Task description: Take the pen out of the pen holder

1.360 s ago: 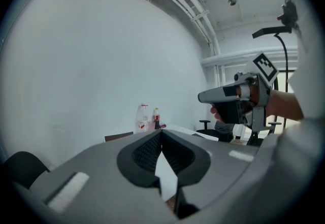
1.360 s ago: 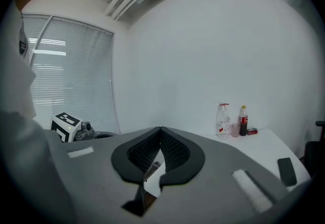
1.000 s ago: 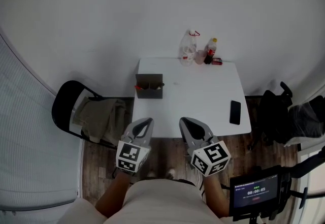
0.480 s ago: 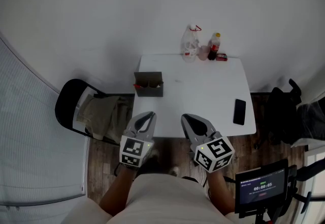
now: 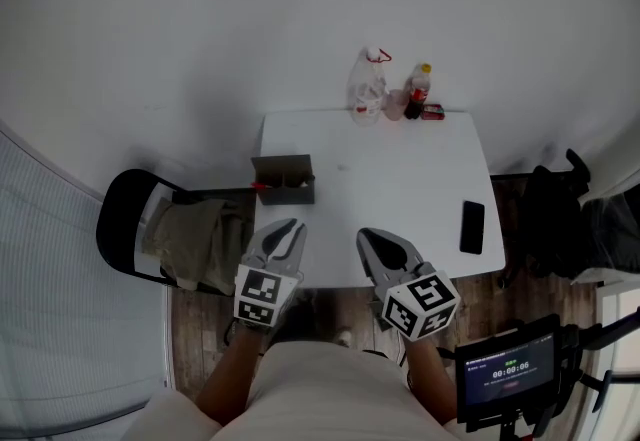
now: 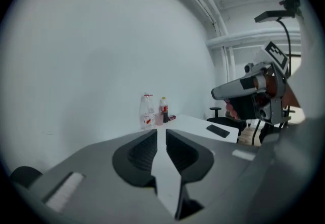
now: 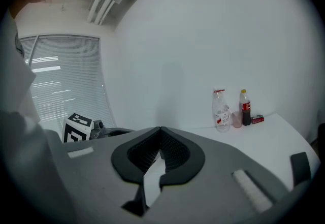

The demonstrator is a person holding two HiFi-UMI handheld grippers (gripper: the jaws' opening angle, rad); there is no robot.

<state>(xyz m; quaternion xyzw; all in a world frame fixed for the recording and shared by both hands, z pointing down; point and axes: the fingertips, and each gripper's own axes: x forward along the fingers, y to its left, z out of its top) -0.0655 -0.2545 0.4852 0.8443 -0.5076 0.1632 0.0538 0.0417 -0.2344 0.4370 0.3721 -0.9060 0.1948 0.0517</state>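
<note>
**Head view: both grippers at the near table edge, pen in its holder**

The head view looks down on a white table (image 5: pixel 400 199) against a pale wall. The dark, box-shaped pen holder (image 5: pixel 284 179) stands upright at the table's left edge, about midway between the near and far sides. A red pen (image 5: pixel 259 187) shows at the holder's left end; how many pens are inside cannot be told.

The left gripper (image 5: pixel 290 225) is held over the near edge of the table, on the near side of the holder and apart from it. In the left gripper view its fingers stand a thin slit apart with only the white tabletop showing between them, so it holds nothing.

The right gripper (image 5: pixel 368 234) is to the right of it, also at the near edge. In the right gripper view its fingertips meet, with nothing caught between them.

At the far edge of the table stand a clear plastic bottle (image 5: pixel 367 89), a dark cola bottle (image 5: pixel 416 93) with a yellow cap, and a small red object (image 5: pixel 432 112) beside them. A black phone (image 5: pixel 472 227) lies flat near the right edge.

A black chair (image 5: pixel 122 219) with a cloth (image 5: pixel 190 239) draped over it stands on the floor to the left of the table. A small screen (image 5: pixel 510 374) sits at the near right.
</note>
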